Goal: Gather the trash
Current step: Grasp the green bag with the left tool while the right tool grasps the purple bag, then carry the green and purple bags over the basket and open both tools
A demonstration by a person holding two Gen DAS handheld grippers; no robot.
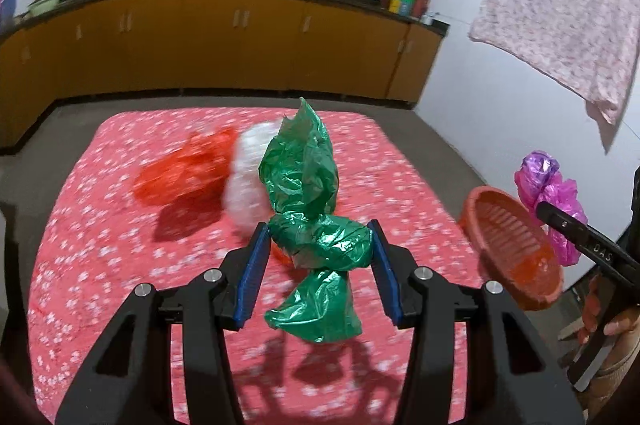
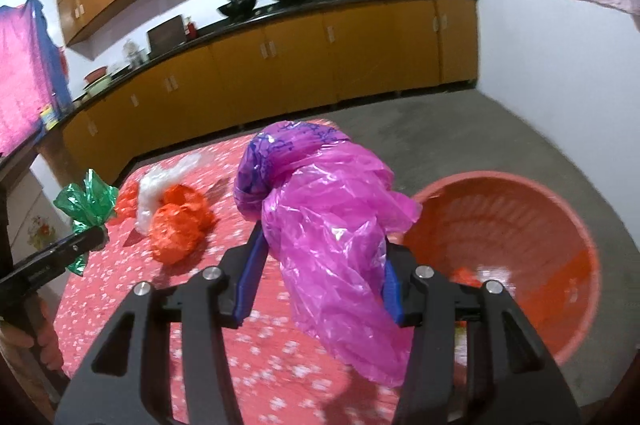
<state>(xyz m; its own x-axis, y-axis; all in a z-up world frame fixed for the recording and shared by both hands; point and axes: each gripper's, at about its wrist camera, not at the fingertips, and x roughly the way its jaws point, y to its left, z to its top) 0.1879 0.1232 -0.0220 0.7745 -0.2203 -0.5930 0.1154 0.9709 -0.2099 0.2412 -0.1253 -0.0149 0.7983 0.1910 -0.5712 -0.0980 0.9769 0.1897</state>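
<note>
My left gripper (image 1: pixel 318 237) is shut on a crumpled green plastic bag (image 1: pixel 308 177), held above the red flowered tablecloth (image 1: pixel 100 245). My right gripper (image 2: pixel 322 257) is shut on a magenta and purple plastic bag (image 2: pixel 332 225), lifted near the left rim of the orange plastic basket (image 2: pixel 520 225). Each view shows the other gripper too: the magenta bag (image 1: pixel 552 197) at the right, the green bag (image 2: pixel 86 203) at the left. A red-orange bag (image 1: pixel 180 173) and a white bag (image 1: pixel 246 181) lie together on the cloth behind the green one.
The orange basket (image 1: pixel 516 249) stands on the grey floor off the table's right edge, with some orange scrap inside. Yellow kitchen cabinets (image 1: pixel 240 45) with woks on the counter run along the back wall. A pink cloth (image 1: pixel 560 9) hangs at upper right.
</note>
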